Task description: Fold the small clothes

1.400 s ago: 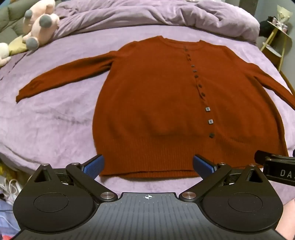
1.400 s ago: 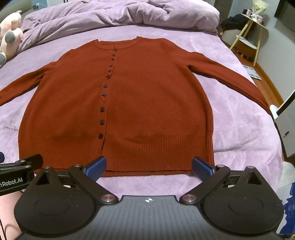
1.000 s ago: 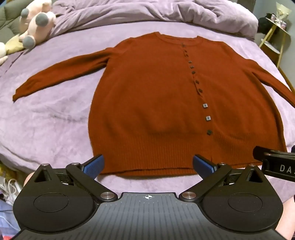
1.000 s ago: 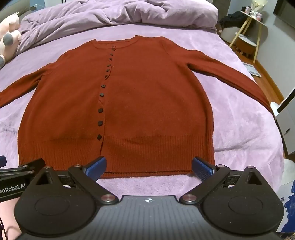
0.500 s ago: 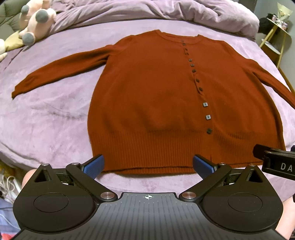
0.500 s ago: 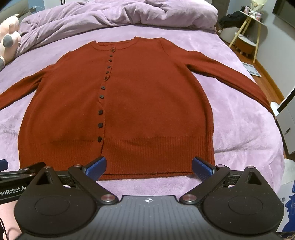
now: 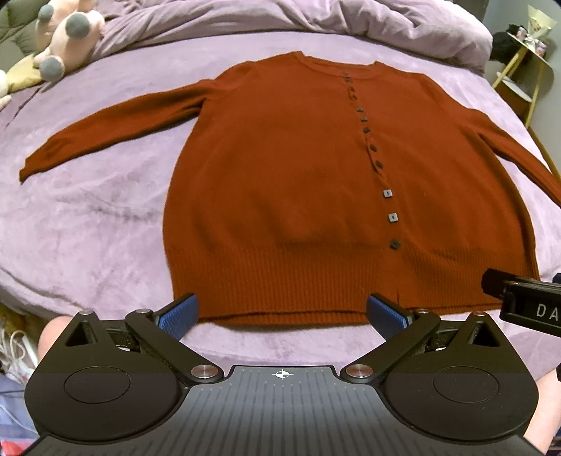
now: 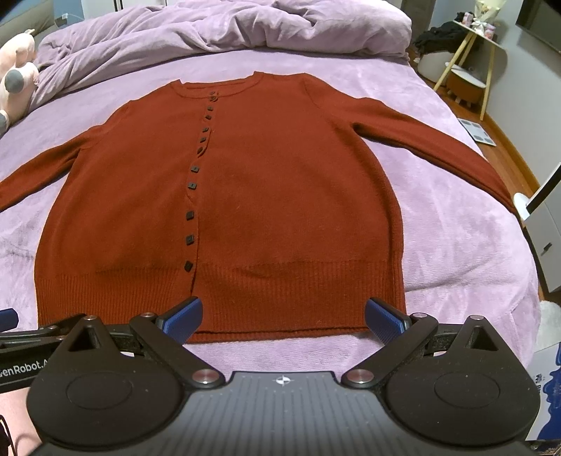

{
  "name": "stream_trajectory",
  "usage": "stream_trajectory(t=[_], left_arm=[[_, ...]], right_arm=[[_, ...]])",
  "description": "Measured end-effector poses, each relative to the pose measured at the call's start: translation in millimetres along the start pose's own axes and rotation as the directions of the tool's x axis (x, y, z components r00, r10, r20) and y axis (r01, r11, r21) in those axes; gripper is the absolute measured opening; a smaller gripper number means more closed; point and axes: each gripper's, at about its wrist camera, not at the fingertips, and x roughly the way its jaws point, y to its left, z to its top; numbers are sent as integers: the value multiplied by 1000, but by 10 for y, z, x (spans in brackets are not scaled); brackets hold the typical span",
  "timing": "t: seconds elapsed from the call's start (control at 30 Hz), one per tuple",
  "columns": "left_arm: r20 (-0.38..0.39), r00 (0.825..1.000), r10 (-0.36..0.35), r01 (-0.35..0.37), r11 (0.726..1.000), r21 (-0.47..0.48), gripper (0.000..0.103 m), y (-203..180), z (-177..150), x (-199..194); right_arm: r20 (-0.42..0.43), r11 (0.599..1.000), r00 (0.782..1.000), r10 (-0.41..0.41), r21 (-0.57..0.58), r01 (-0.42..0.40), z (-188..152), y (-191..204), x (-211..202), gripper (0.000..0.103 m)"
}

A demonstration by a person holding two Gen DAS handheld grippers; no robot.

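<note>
Left wrist view first: the left gripper (image 7: 282, 314) has its blue-padded fingers (image 7: 178, 315) spread wide, nothing between them, hovering over the near edge of the bed (image 7: 87, 217). Straight ahead of the fingers lies the rust-red cardigan (image 7: 298, 182), flat and face up on the purple cover, buttoned down the front. Its ribbed hem (image 7: 291, 280) sits just beyond the fingertips, running across the gap between them, and I can't make out any contact. The line of dark buttons (image 7: 392, 217) runs away from the right-hand finger toward the neckline. One sleeve (image 7: 115, 119) stretches out far to the left of the fingers; the other trails off to the right. Beyond that left sleeve, a pink plush toy (image 7: 66, 35) rests at the far corner, and a rumpled purple duvet (image 7: 315, 17) is heaped past the collar.

Over to the right wrist view: the right gripper (image 8: 284, 315) is just as wide open, holding nothing. The cardigan's hem (image 8: 280, 301) again lies just ahead of the fingers (image 8: 384, 320), spanning the space between the two pads. Here the button row (image 8: 189, 214) rises from beside the left-hand finger. The right sleeve (image 8: 431, 143) reaches out past the right-hand finger toward the bed's edge. Off to the far right stands a small wooden side table (image 8: 471, 56). At the left edge of this view, part of the other gripper's black body shows beside the hem.
</note>
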Motion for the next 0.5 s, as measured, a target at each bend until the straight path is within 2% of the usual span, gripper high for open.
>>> stream_trajectory(t=[0.5], left_arm=[[-8,1000,-6,6,1000,-4,103,5,8,-5]], right_arm=[[1,1000,1000,2,3,-2,9,-8,-11,99]])
